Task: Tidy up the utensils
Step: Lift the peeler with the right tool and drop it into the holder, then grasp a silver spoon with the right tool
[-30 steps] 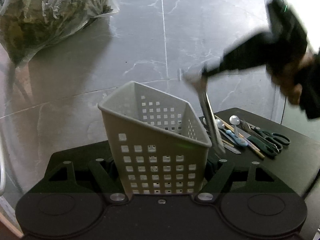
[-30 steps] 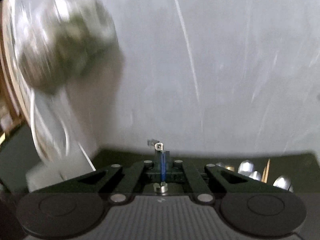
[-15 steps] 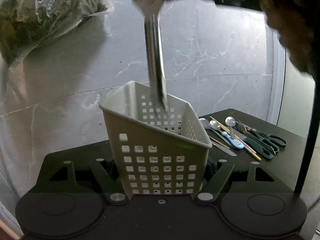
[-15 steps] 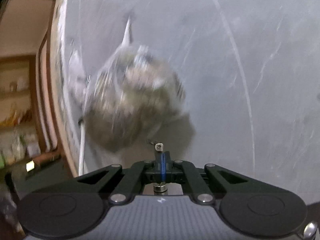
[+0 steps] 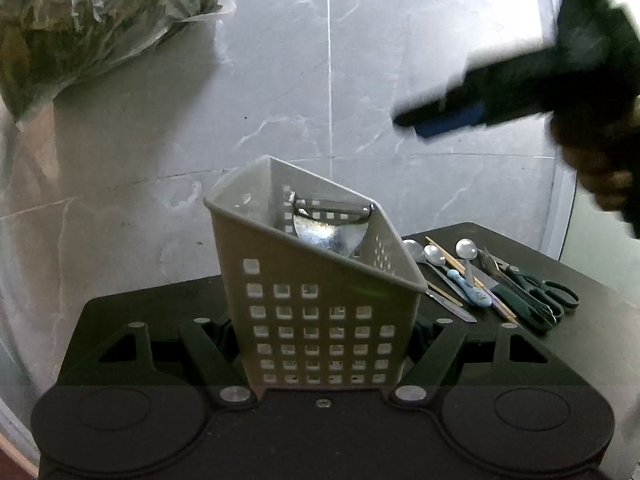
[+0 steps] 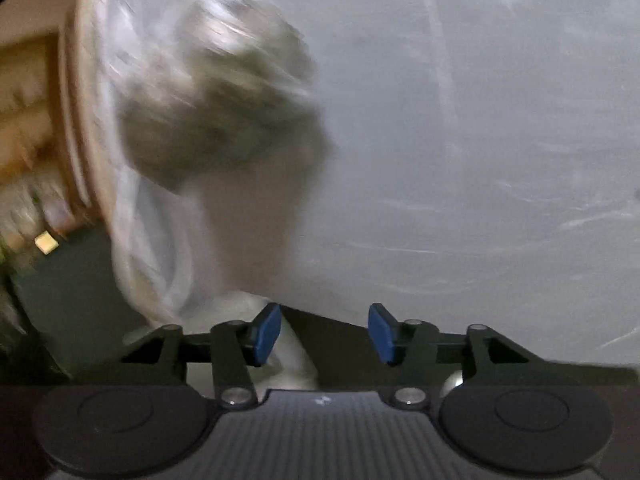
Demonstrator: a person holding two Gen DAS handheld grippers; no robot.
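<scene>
My left gripper (image 5: 324,344) is shut on a grey perforated basket (image 5: 320,312), which stands upright on the black table (image 5: 592,320). A metal utensil (image 5: 330,228) stands inside the basket with its wide head showing just above the rim. My right gripper (image 5: 440,120) hangs blurred at the upper right, away from the basket. In the right wrist view that gripper (image 6: 324,334) has its jaws opening, with nothing between the blue pads (image 6: 266,334). Spoons (image 5: 434,254), a blue-handled spoon (image 5: 470,290), chopsticks, a knife and green scissors (image 5: 536,292) lie right of the basket.
A plastic bag of greens (image 5: 80,20) hangs at the upper left against the grey marble wall (image 5: 360,80). A person's hand (image 5: 600,168) holds the right gripper at the right edge. The table's right edge lies just beyond the scissors.
The right gripper carried the metal utensil over the basket, let it go inside, opened its jaws and pulled back to the upper right. The left gripper and basket stayed put.
</scene>
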